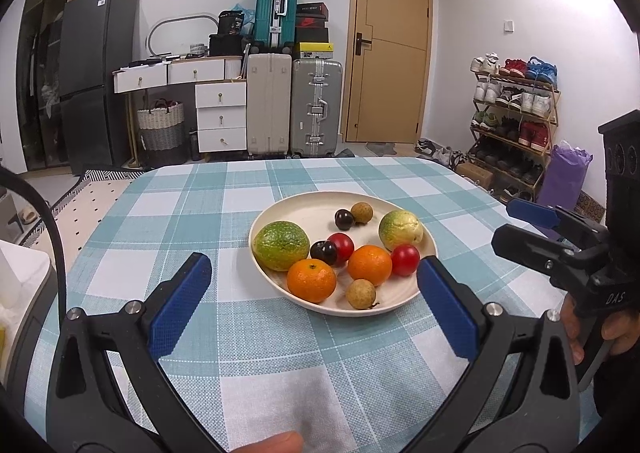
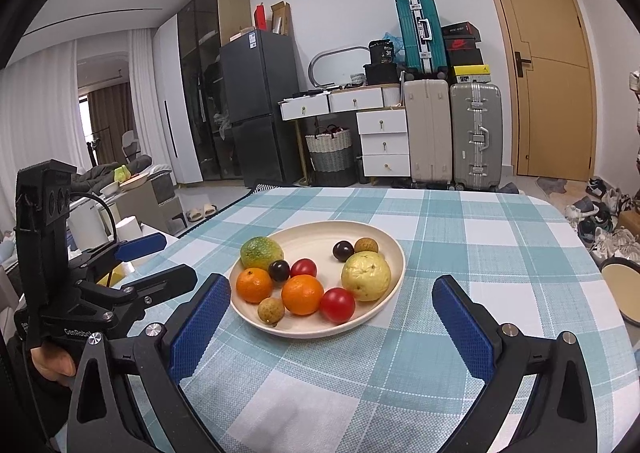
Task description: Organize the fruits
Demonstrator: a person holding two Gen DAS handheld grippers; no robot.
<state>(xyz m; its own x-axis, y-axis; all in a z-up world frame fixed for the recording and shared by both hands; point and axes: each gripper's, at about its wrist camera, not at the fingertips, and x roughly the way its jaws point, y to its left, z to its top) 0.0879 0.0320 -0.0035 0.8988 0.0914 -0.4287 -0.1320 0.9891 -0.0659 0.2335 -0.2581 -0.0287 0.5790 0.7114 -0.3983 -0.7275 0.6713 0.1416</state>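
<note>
Fruits all lie in plate [image 1: 280, 283] on surface [image 1: 168, 209]: oranges [image 1: 311, 279], green ones, tomatoes, plums, longans. Left claw [image 1: 314, 283], right claw [image 2: 331, 303] gape empty, short of plate. Fits sorted or unsorted alike; possibly mixed.

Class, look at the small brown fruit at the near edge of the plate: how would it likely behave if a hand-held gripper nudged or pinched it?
The small brown fruit looks round, so a nudge would probably send it rolling, likely against the plate rim or the orange beside it. Being small against the wide blue pads, it may slip out unless pinched centrally. Its skin looks dull, perhaps giving some grip.
</note>
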